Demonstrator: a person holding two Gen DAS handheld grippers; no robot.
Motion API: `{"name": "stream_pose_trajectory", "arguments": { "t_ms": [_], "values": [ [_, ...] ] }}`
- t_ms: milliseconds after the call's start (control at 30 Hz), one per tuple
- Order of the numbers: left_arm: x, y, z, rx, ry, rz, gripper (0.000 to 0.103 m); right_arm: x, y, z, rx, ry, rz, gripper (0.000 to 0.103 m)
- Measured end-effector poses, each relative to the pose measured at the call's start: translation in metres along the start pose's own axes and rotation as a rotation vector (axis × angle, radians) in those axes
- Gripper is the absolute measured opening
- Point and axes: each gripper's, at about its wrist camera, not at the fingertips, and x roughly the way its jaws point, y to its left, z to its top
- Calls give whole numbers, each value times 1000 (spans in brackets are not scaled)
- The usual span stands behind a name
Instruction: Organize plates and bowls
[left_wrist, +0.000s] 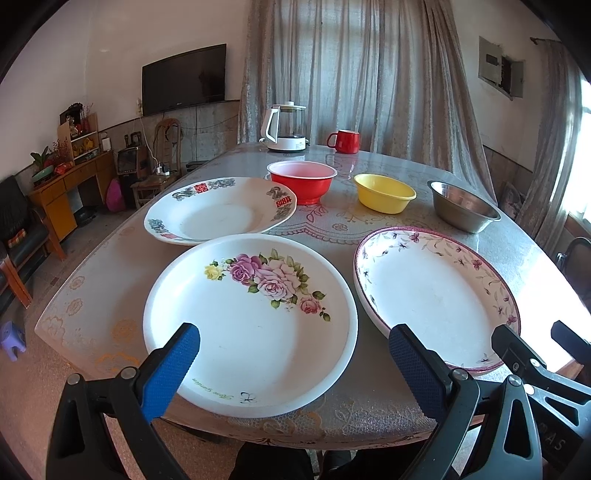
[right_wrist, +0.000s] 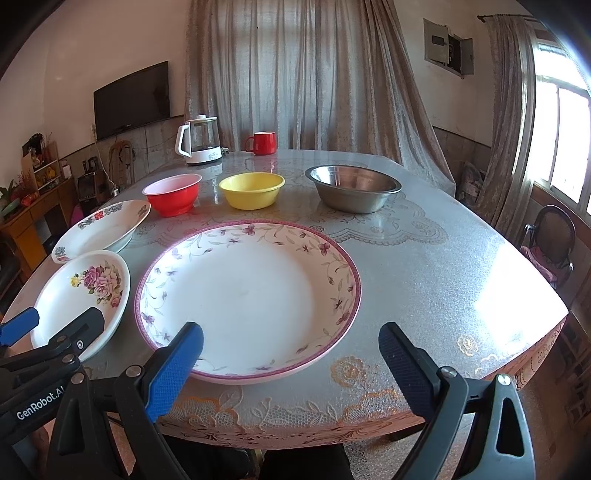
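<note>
Nothing sorted yet, as far as I can judge: every dish sits alone on the table (right_wrist: 424, 266), none stacked. My left gripper (left_wrist: 293, 354) hangs at the near edge, jaws spread wide and empty, framing the rose plate (left_wrist: 251, 325); the left blue pad overlaps that plate's near rim in view, though I cannot tell whether it touches. My right gripper (right_wrist: 290, 350) is likewise spread and holding nothing, poised over the near rim of the vine-bordered plate (right_wrist: 247, 299). These two plates lie just beside each other at the front, apart or barely so. Behind the rose plate sits the third, the plate with red characters (left_wrist: 219, 210); from the left wrist its near rim appears hidden by the rose plate's far rim, but contact is unclear. Across the middle run three bowls, each separate: red bowl (left_wrist: 302, 182), yellow bowl (left_wrist: 384, 194), steel bowl (left_wrist: 463, 206). At the far edge stand a glass kettle (left_wrist: 286, 127) and a red mug (left_wrist: 345, 141), which I take as bystanders. Left to do, by my reckoning: gather three plates into one stack, nest three bowls. The whole job is ahead.
</note>
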Motion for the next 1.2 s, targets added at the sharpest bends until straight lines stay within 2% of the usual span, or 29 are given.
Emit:
{"name": "stream_pose_trajectory", "arguments": {
  "t_ms": [933, 1033, 1133, 1200],
  "values": [
    [6, -9, 0, 31, 15, -11, 103, 4, -6, 3, 6, 2, 25, 98],
    [9, -10, 5, 30, 28, -85, 103, 6, -12, 6, 12, 8, 59, 98],
    [14, -11, 13, 27, 57, -223, 103, 9, -24, 10, 44, 21, 143, 96],
    [16, -15, 20, 33, 77, -276, 103, 12, -35, 14, 79, 32, 196, 89]
  ]
}}
